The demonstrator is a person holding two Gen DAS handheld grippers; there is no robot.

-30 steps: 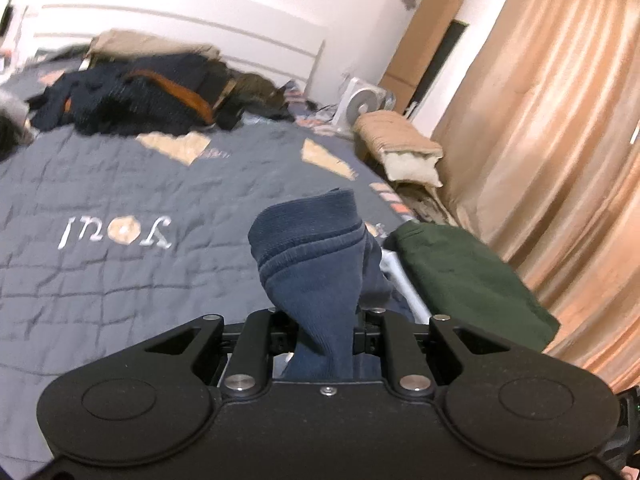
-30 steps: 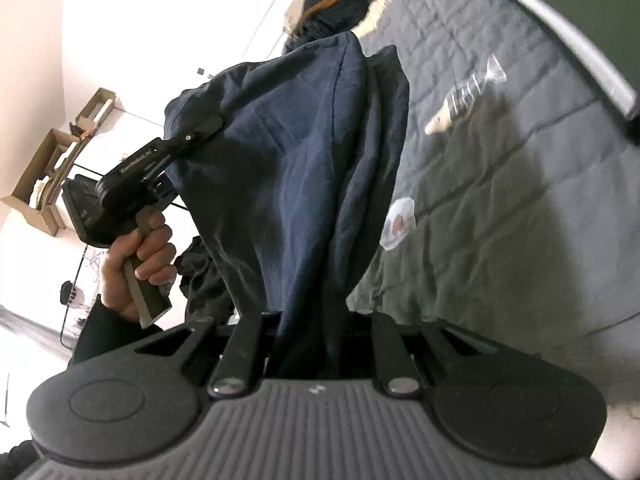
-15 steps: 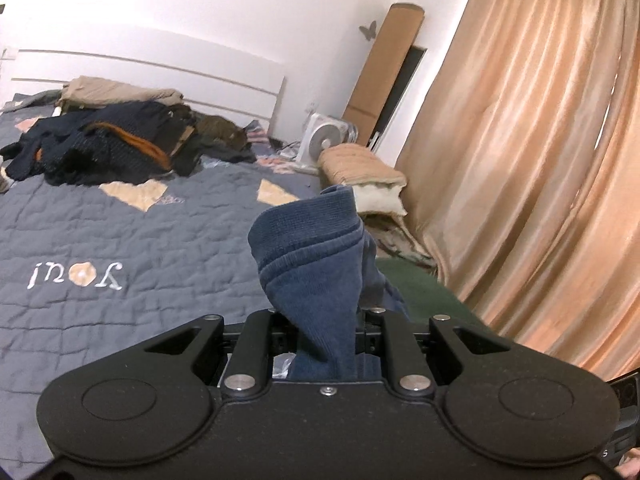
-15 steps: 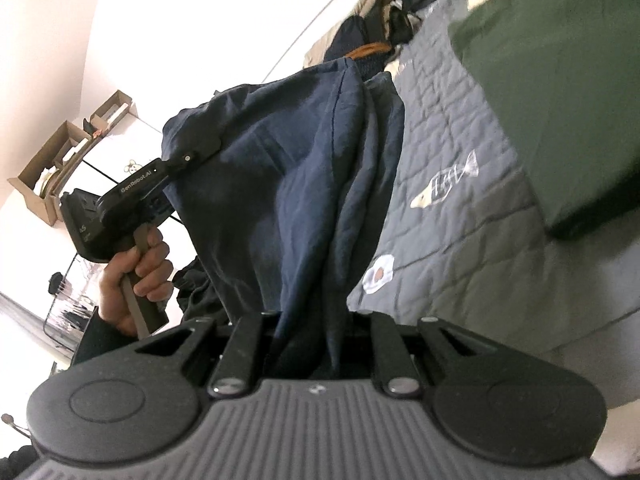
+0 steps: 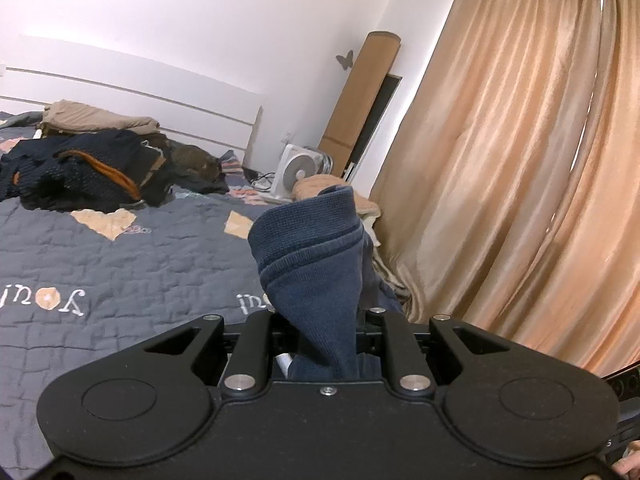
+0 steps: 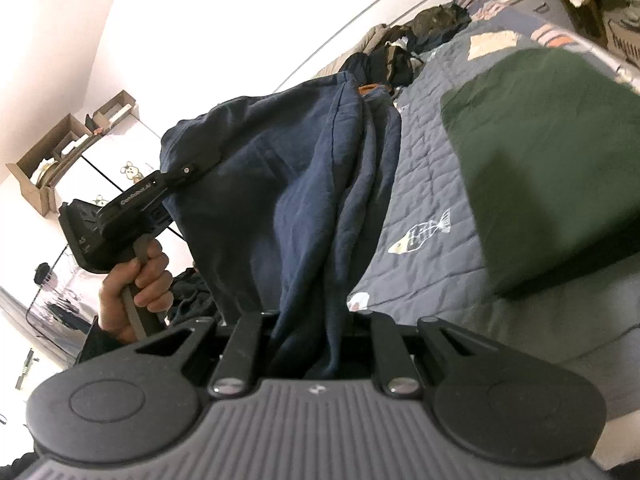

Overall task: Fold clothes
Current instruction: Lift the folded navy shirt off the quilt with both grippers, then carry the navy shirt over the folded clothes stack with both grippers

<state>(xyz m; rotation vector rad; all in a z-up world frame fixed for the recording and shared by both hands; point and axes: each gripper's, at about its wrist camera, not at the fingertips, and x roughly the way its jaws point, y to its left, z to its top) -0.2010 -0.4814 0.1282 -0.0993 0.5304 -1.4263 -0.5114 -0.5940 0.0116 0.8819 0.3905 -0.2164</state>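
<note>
Right wrist view shows the navy garment [image 6: 288, 184] hanging in the air above the bed [image 6: 436, 216], the right claw [image 6: 316, 344] and left claw [image 6: 188, 170] each pinching an edge. Judged mid-fold; next it needs spreading flat beside the folded green garment [image 6: 552, 168].

**Warm indoor light, blown-out wall, soft right view**

Your left wrist view is evenly lit and fairly sharp: the white wall [image 5: 200, 20] is bright, the curtain [image 5: 520, 160] glows warm orange, and the quilt [image 5: 100, 272] shows crisp stitching. Fisheye bending curves the headboard [image 5: 132, 96] lines, and black corners frame the picture.

Your right wrist view is harsher. The wall [image 6: 220, 20] burns out to pure white glare, so the navy garment [image 6: 288, 200] in front of it reads dark with little fold detail. The green cloth [image 6: 552, 160] is smeared by blur, and the tilted horizon warps strongly toward the edges.
</note>
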